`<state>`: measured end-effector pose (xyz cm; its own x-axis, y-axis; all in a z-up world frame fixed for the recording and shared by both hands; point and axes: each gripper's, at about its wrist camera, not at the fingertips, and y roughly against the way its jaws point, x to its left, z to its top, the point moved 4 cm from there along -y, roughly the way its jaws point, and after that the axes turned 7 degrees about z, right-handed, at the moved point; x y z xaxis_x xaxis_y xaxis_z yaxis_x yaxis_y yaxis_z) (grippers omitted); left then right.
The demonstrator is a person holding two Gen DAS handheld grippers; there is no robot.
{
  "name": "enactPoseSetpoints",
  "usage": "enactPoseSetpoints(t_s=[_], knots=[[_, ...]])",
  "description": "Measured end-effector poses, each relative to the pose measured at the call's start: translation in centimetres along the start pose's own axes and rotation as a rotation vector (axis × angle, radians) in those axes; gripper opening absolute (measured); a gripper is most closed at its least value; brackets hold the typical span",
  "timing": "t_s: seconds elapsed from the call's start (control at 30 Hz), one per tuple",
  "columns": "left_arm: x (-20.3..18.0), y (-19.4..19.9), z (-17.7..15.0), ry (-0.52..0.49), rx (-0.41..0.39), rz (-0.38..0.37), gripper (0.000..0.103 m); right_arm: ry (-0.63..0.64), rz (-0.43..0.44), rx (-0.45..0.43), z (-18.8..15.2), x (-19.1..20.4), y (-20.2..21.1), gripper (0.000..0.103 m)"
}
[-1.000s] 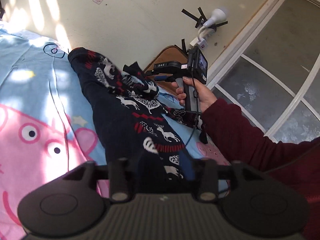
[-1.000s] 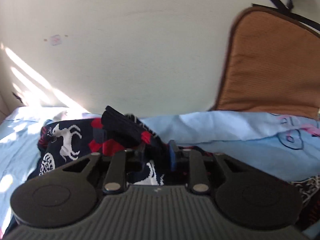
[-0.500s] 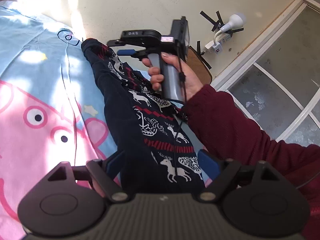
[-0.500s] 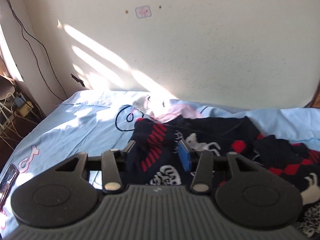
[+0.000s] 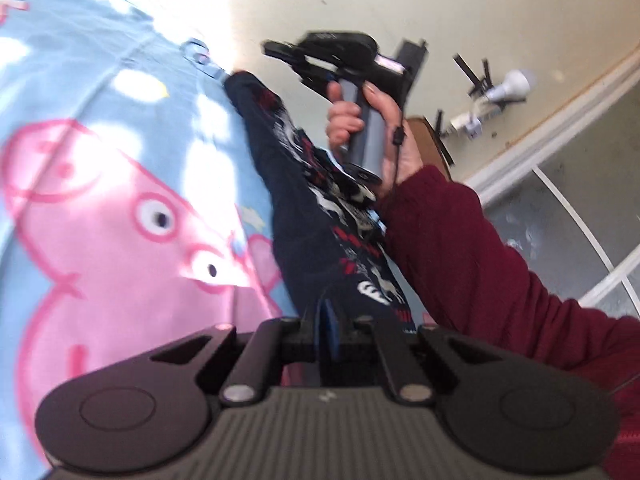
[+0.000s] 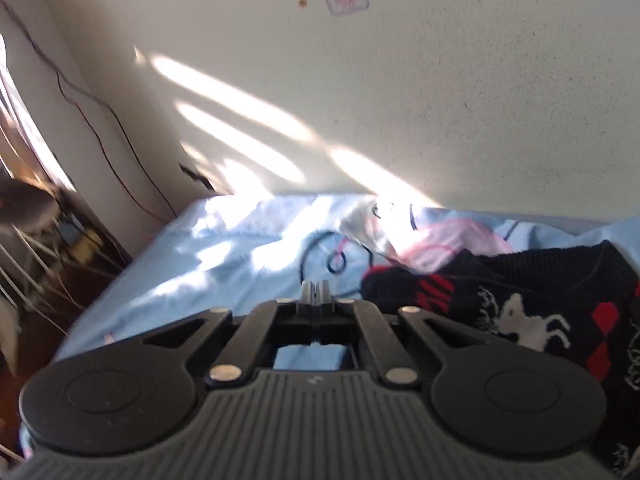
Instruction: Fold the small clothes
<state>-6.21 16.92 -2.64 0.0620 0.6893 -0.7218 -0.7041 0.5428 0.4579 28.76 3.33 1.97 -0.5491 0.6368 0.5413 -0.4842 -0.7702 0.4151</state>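
Observation:
A small dark navy sweater (image 5: 320, 200) with white reindeer and red bands lies folded lengthwise on the blue cartoon-pig bedsheet (image 5: 100, 208). My left gripper (image 5: 326, 316) is shut at the sweater's near end; whether it pinches cloth is hidden. My right gripper (image 6: 316, 292) is shut and empty above the bare sheet (image 6: 224, 264), left of the sweater (image 6: 540, 300). The right gripper also shows in the left wrist view (image 5: 320, 56), held above the sweater's far end.
A cream wall (image 6: 400, 100) runs behind the bed. The bed's left edge drops to clutter and cables (image 6: 52, 232). A brown cushion (image 5: 432, 140), a taped lamp bulb (image 5: 512, 84) and a glazed door (image 5: 580, 220) stand to the right.
Both grippers have let go of the sweater and closed. The left gripper opened half a second ago and is shut now. The right gripper moved left off the sweater.

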Motion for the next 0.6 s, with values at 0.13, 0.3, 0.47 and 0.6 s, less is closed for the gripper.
enactPoseSetpoints(t_s=[0.13, 0.3, 0.47, 0.6], knots=[[1.7, 1.7, -0.3, 0.069, -0.05, 0.031, 0.003, 0.0, -0.09, 0.124, -1.1, -0.7, -1.4, 0.008], [-0.1, 0.3, -0.5, 0.016, -0.033, -0.007, 0.07, 0.069, -0.04, 0.218, -3.2, 0.7, 3.8, 0.016], [-2.5, -3.4, -1.9, -0.062, 0.083, -0.025, 0.077, 0.209, -0.087, 0.284, -6.5, 2.1, 7.7, 0.05], [-4.6, -5.0, -3.1, -0.169, 0.108, 0.055, 0.037, 0.274, -0.145, 0.322, -8.3, 2.2, 5.2, 0.052]])
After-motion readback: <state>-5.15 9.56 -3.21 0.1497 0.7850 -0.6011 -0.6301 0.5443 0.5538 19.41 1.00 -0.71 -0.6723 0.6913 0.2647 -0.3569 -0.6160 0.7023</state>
